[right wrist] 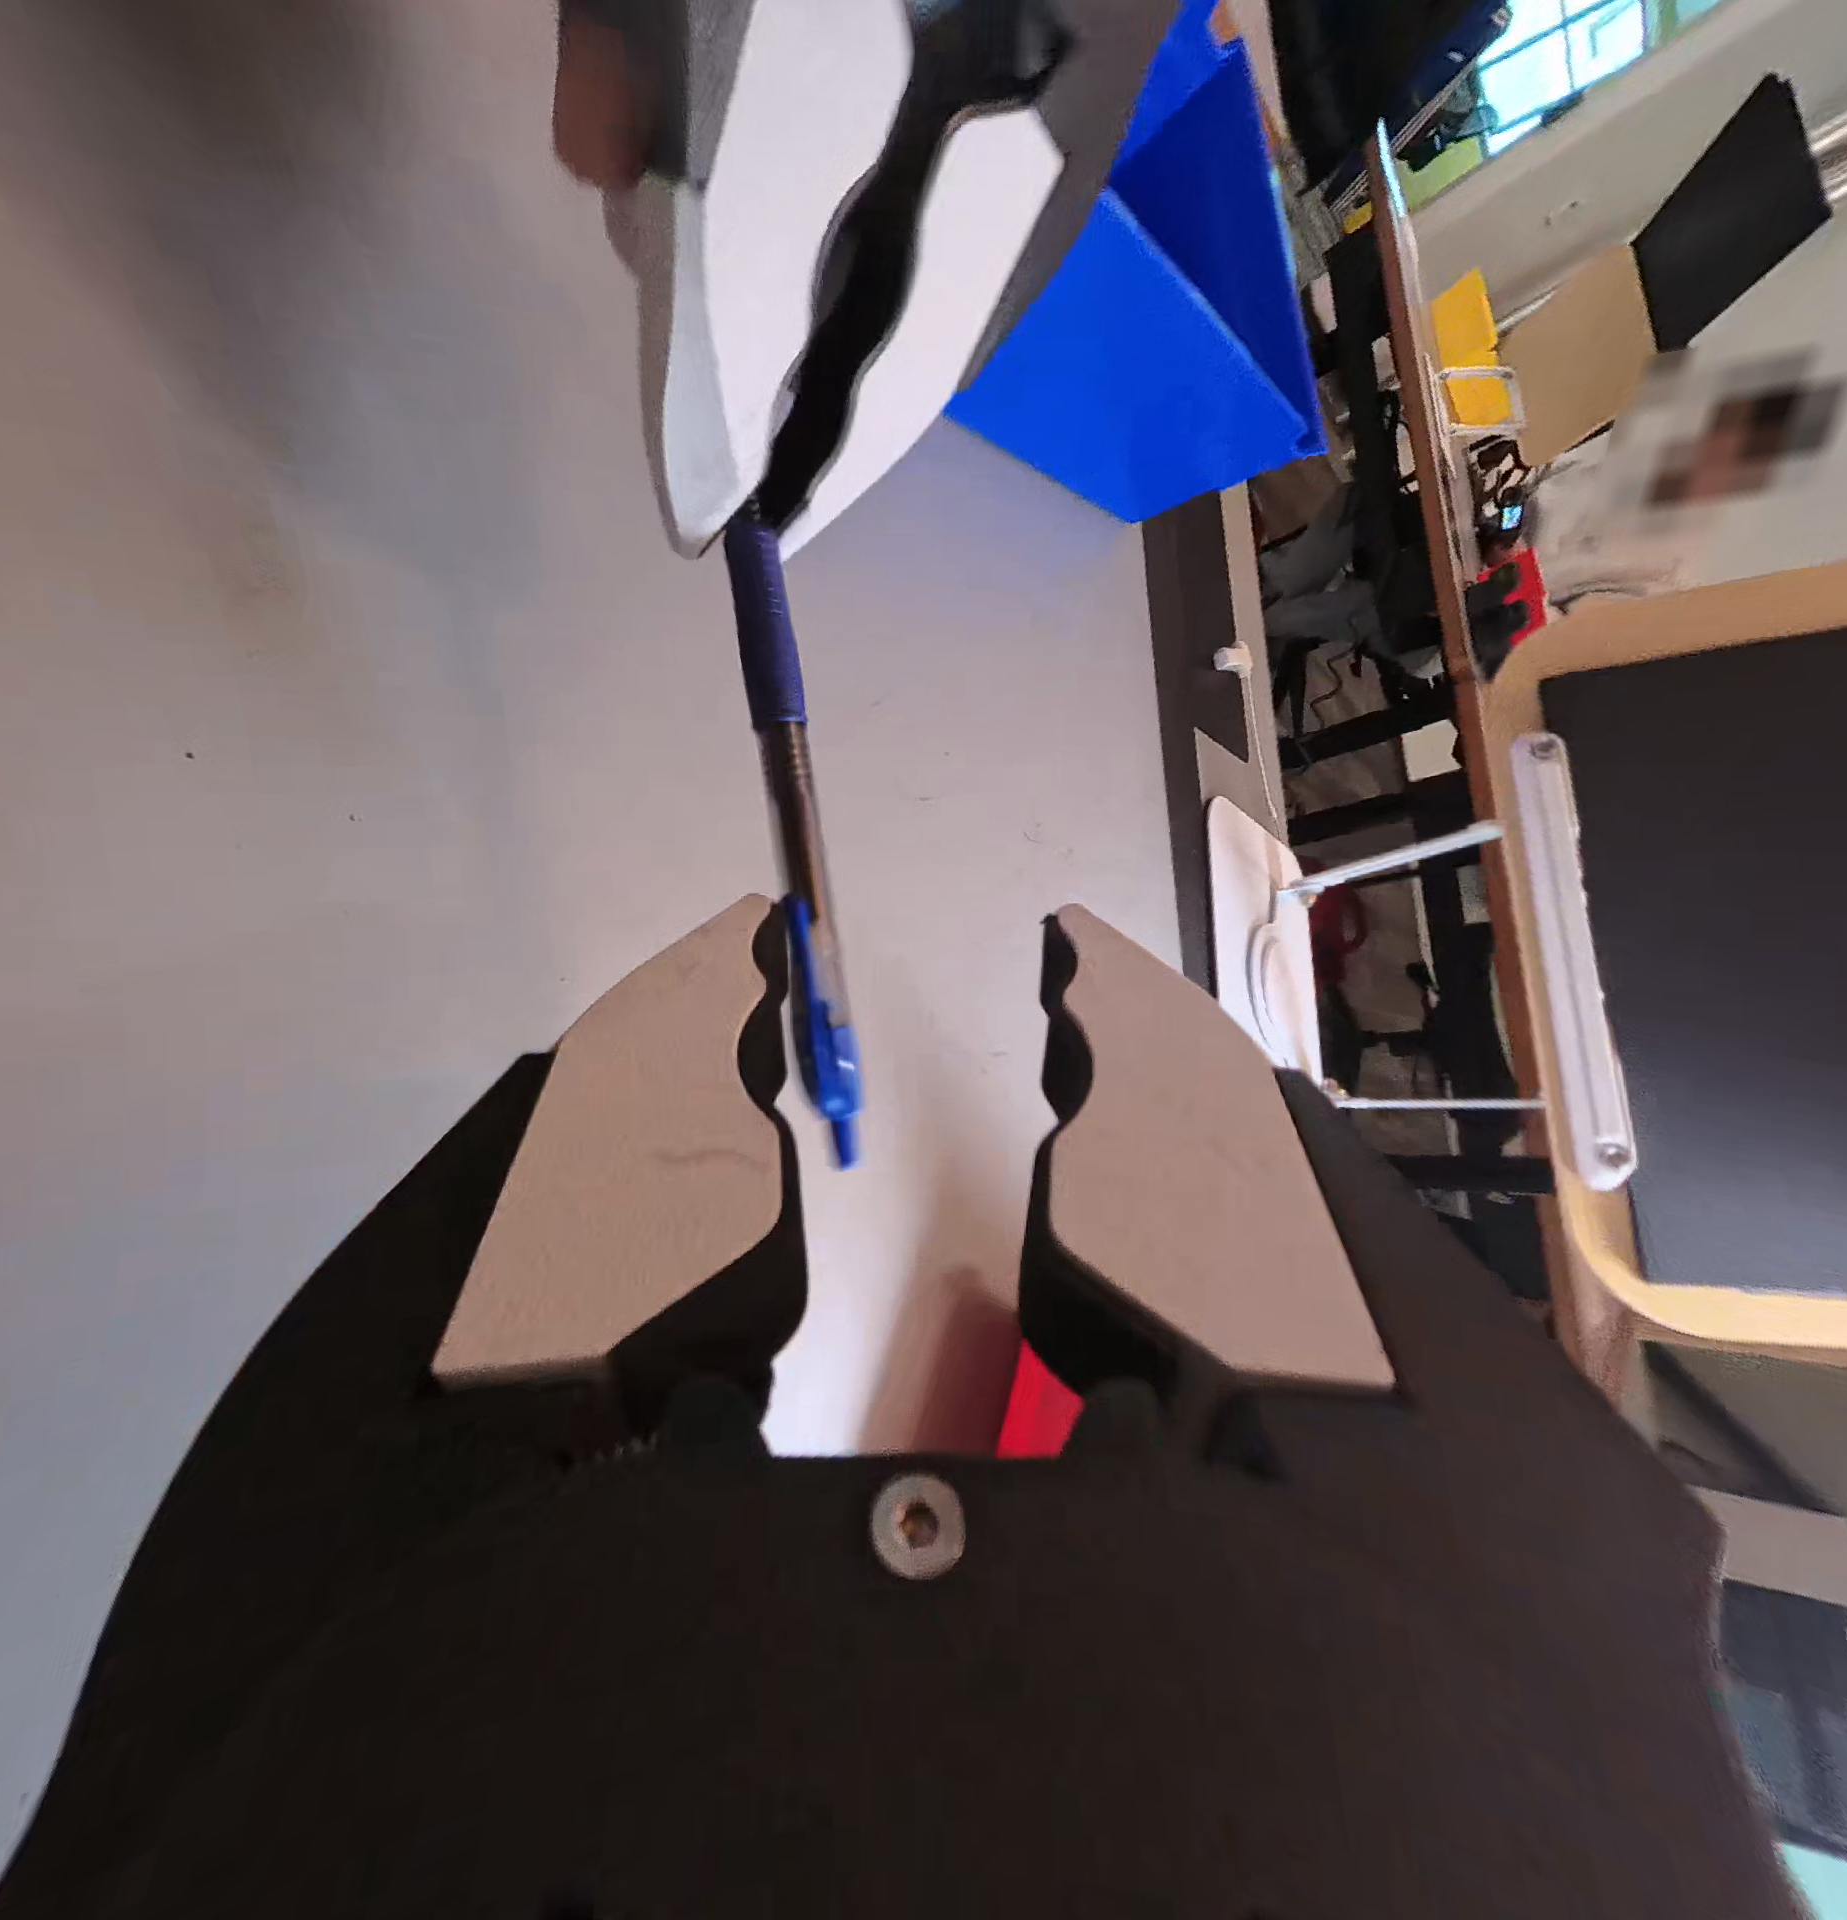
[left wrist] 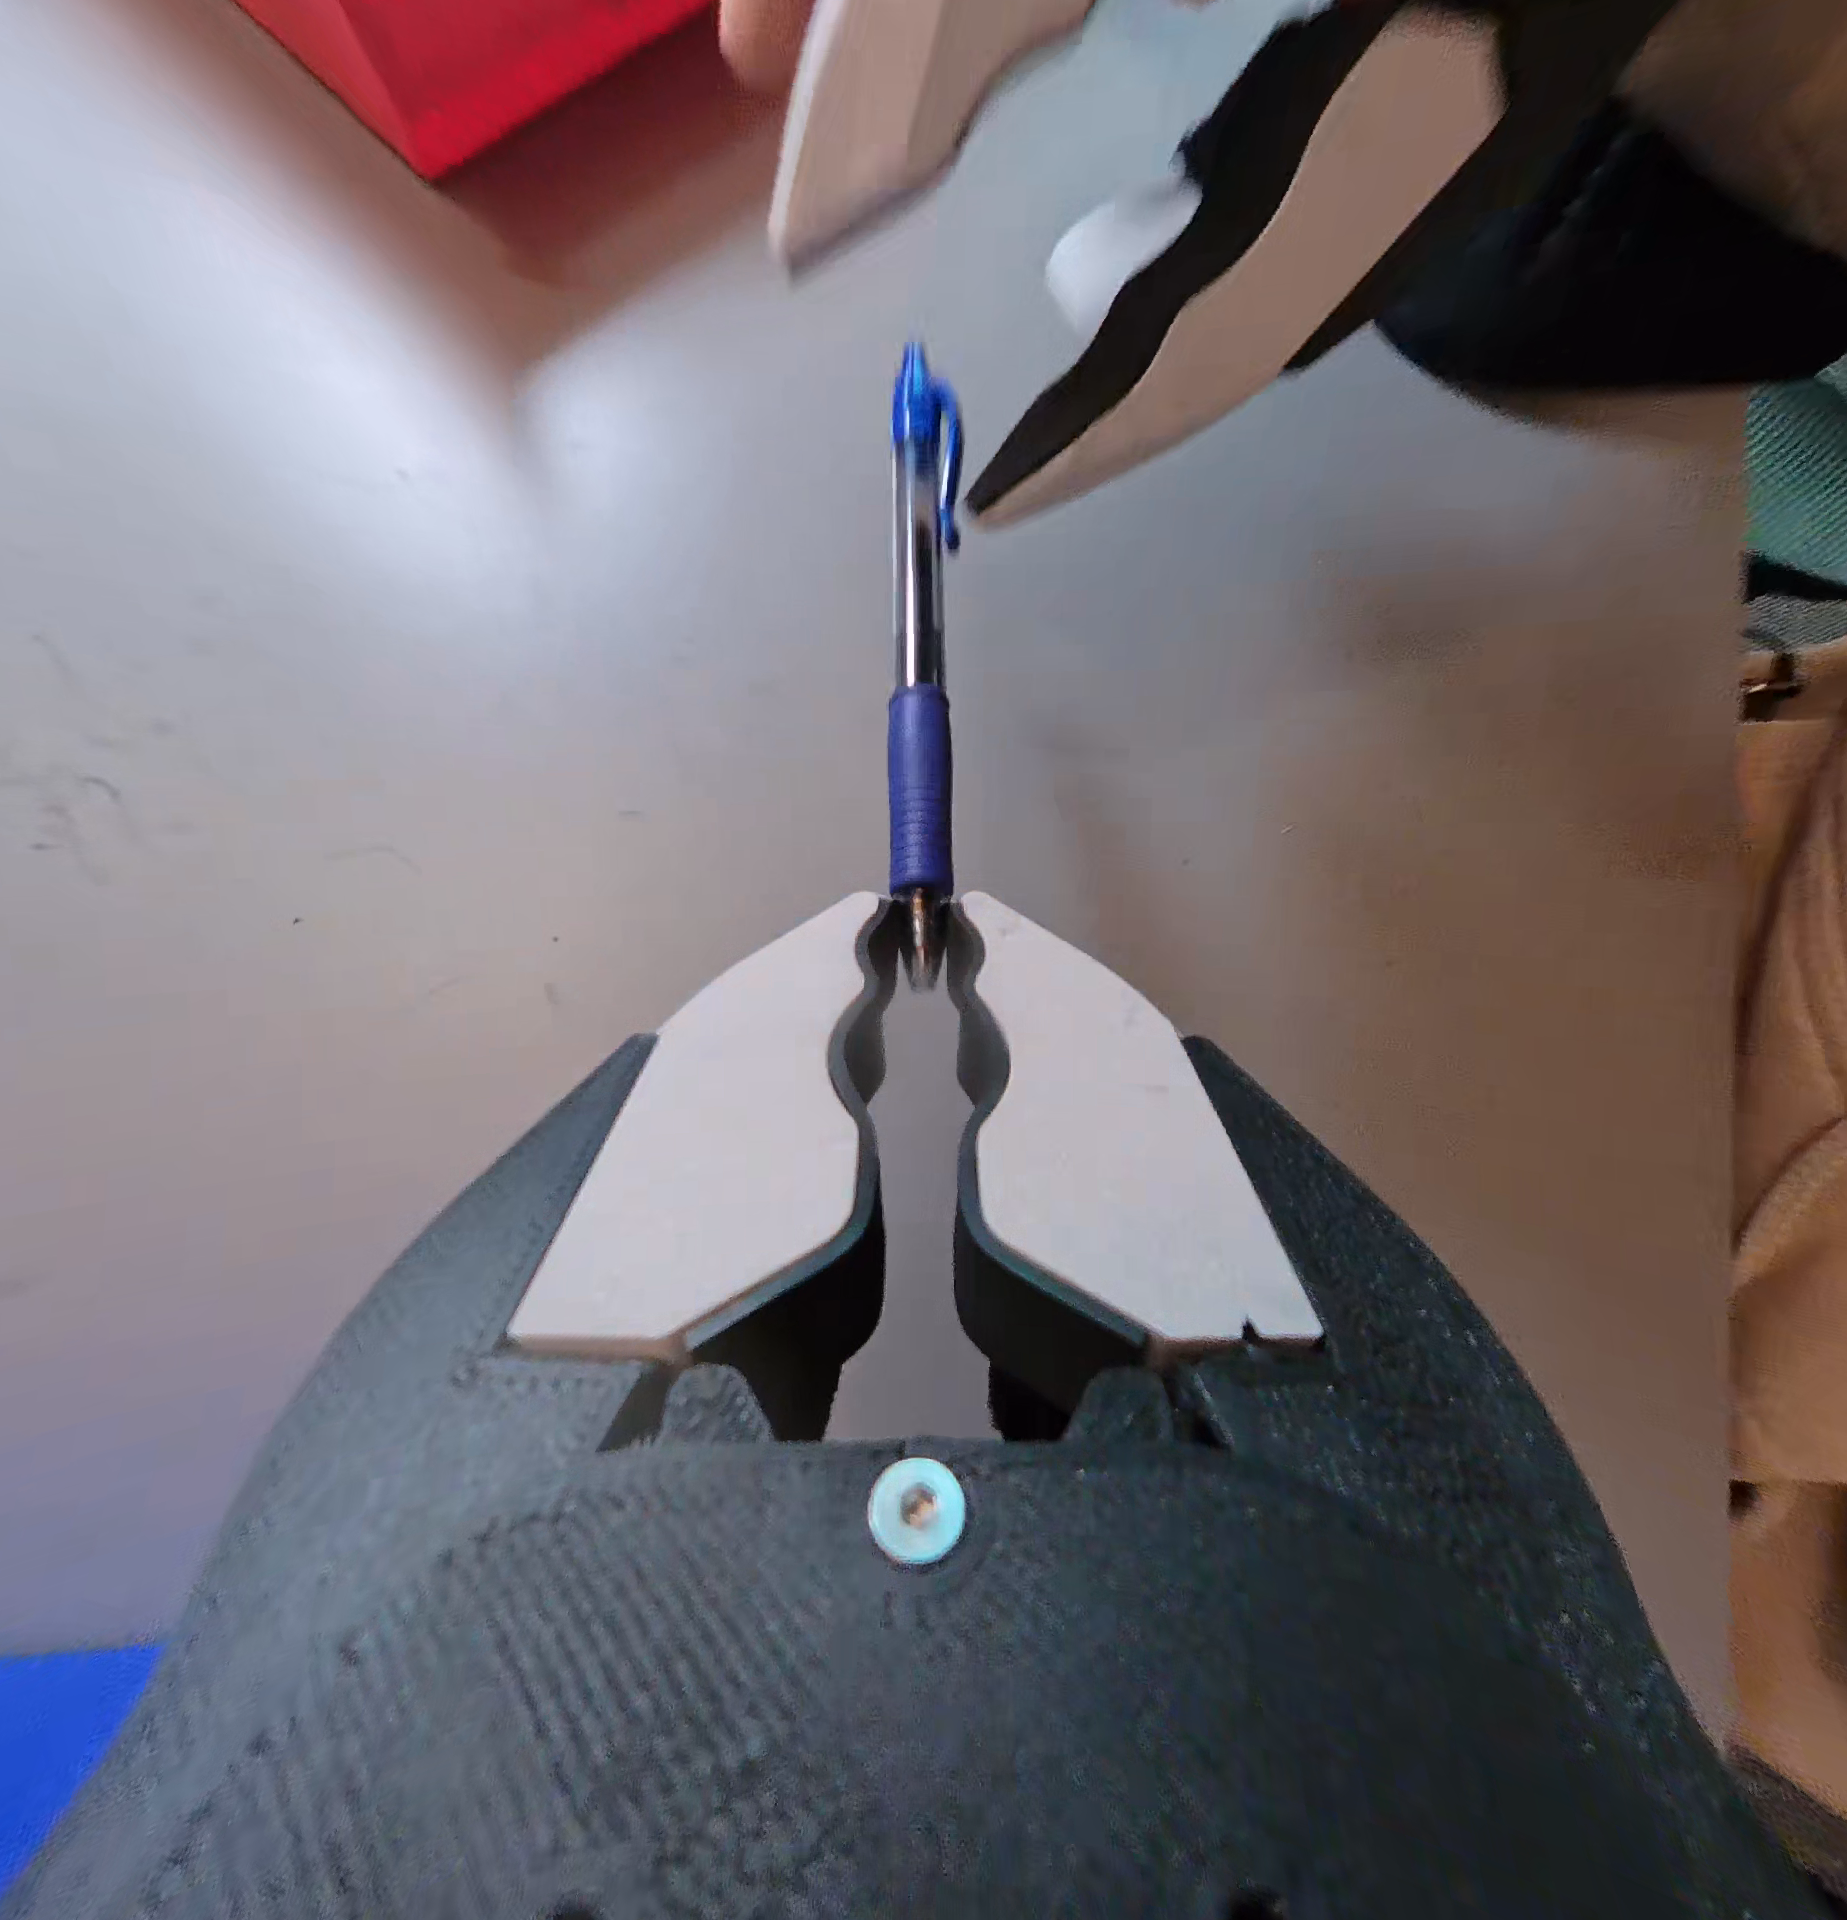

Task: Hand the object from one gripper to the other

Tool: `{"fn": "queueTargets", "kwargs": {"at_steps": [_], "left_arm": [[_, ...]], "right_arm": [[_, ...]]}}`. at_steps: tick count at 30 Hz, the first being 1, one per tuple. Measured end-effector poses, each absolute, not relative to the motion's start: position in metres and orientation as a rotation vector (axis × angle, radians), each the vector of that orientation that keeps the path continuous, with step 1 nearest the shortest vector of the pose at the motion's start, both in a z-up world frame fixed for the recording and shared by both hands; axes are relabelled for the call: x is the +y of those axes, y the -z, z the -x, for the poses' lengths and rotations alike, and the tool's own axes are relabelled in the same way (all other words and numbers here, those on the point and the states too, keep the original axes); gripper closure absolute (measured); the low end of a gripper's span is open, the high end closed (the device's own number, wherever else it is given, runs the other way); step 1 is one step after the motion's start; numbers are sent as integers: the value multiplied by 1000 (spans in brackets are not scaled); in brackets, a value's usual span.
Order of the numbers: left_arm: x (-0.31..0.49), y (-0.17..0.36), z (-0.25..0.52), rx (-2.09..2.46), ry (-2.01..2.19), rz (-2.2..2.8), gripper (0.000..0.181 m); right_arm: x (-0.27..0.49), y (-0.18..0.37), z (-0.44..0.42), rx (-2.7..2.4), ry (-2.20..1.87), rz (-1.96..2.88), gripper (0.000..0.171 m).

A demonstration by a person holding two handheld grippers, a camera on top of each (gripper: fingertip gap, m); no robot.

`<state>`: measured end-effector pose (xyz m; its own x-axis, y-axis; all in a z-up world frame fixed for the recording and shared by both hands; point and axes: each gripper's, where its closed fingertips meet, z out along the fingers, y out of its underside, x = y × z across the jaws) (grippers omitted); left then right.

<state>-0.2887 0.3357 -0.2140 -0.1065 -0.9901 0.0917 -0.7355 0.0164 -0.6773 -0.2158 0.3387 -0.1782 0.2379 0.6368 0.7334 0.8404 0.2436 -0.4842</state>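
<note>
A blue click pen [left wrist: 919, 644] with a clear barrel and dark blue grip sticks straight out from my left gripper [left wrist: 921, 914], which is shut on its tip end. My right gripper [left wrist: 877, 384] comes in from the top right, open, with its jaws on either side of the pen's clip end. In the right wrist view the pen [right wrist: 789, 821] runs from the left gripper [right wrist: 737, 530] at the top down between my right gripper's [right wrist: 908, 914] open fingers. Its clip end lies close against the left finger [right wrist: 670, 1060]. Both are held above a white table [left wrist: 327, 727].
A red box [left wrist: 483, 73] sits on the table at the far left of the left wrist view. A blue bin [right wrist: 1158, 364] stands near the table's edge in the right wrist view. A person's beige clothing [left wrist: 1812, 1039] is at the right. Desks and a chair lie beyond the table. One gripper's finger ends stand about 9 cm off the other's.
</note>
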Motion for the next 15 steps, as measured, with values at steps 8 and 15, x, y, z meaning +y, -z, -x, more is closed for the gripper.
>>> {"fn": "queueTargets", "kwargs": {"at_steps": [8, 15], "left_arm": [[330, 191, 283, 1780, 1054, 1754, 173], [320, 166, 273, 1710, 1135, 1554, 170]], "right_arm": [[333, 205, 242, -1499, 104, 1512, 124], [334, 194, 260, -1316, -117, 1583, 160]]}}
